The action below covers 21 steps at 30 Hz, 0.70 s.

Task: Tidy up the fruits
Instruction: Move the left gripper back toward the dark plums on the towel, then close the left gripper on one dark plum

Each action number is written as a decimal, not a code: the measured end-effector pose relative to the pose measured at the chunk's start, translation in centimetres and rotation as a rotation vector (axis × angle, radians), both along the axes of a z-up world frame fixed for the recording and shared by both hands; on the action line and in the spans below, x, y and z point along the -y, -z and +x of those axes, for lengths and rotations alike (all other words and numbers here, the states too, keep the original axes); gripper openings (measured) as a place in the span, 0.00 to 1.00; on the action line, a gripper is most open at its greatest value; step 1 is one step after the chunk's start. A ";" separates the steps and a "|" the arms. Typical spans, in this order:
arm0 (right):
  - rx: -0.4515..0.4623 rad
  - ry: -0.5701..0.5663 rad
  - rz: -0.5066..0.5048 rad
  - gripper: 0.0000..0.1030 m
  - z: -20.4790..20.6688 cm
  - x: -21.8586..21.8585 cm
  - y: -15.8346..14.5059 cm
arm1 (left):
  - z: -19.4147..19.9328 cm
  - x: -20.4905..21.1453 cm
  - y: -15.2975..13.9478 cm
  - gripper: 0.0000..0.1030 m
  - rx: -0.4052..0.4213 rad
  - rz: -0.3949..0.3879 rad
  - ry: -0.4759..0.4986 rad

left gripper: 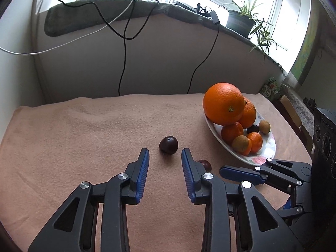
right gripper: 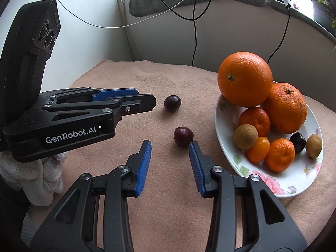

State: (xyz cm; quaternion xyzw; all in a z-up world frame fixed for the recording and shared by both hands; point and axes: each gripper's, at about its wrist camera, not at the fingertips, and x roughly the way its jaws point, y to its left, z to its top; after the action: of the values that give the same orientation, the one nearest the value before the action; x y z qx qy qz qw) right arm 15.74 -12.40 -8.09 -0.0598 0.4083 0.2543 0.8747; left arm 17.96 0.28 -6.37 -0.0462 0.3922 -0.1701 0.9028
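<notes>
Two dark red cherries lie loose on the pink cloth. The far cherry [left gripper: 168,145] [right gripper: 172,103] sits just beyond the tips of my left gripper [left gripper: 165,154] [right gripper: 145,98], whose jaws stand apart with nothing between the pads. The near cherry [right gripper: 183,136] [left gripper: 205,164] lies just ahead of my right gripper [right gripper: 170,145] [left gripper: 241,172], close to its right fingertip [right gripper: 193,147]; this gripper is open too and empty. To the right stands a white flowered plate [right gripper: 294,180] [left gripper: 266,153] piled with a big orange [right gripper: 244,78] [left gripper: 223,104], smaller oranges, mandarins, brown longans and one dark cherry [right gripper: 297,142].
The cloth [left gripper: 84,136] covers a table set against a wall. Black and white cables [left gripper: 124,48] hang from the sill above, where potted plants [left gripper: 241,21] stand. A gloved hand [right gripper: 42,174] holds the left gripper. Boxes [left gripper: 292,109] stand past the table's right edge.
</notes>
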 end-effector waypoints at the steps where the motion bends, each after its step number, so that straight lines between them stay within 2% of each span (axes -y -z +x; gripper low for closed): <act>1: 0.009 0.005 -0.009 0.38 0.0 -0.1 0.0 | 0.2 0.2 0.0 0.29 0.002 0.002 0.007; 18: -0.003 0.045 -0.025 0.33 2.7 -0.8 0.7 | 3.0 1.4 1.8 0.29 -0.049 0.004 0.056; 21: -0.006 0.052 -0.027 0.30 2.9 -0.7 0.8 | 3.2 1.4 2.1 0.24 -0.058 0.006 0.056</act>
State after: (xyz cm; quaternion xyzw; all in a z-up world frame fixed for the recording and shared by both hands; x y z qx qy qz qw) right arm 18.62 -11.65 -8.93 -0.0601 0.4158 0.2263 0.8788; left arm 21.20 -1.16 -8.42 -0.0376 0.4196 -0.1927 0.8862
